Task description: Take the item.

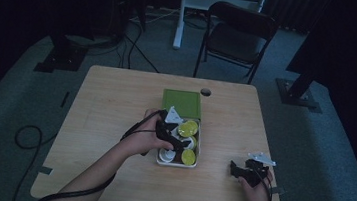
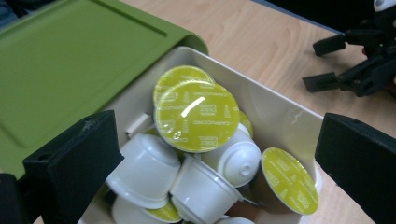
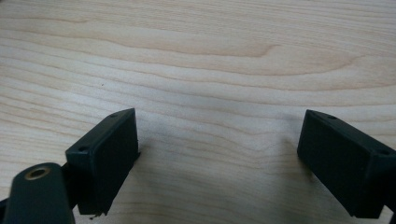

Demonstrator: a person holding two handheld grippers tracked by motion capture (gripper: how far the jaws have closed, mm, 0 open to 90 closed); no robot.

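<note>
While nothing is lifted yet, we're watching the wooden table (image 1: 108,123), where the white box (image 2: 275,116) is sitting centre, its green lid (image 2: 70,60) at twelve o'clock. We're hovering the left gripper (image 2: 215,163), jaws apart, over the coffee capsules (image 2: 196,116); none is out. We're resting the right gripper (image 3: 217,163) at four o'clock, jaws apart, holding nothing.

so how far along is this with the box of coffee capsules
Done: the green lid is off, lying beside the white box. In hand: the left gripper hovers open over the capsules, gripping none. Left: every visible capsule is in the box; the right gripper rests open over bare table.
</note>
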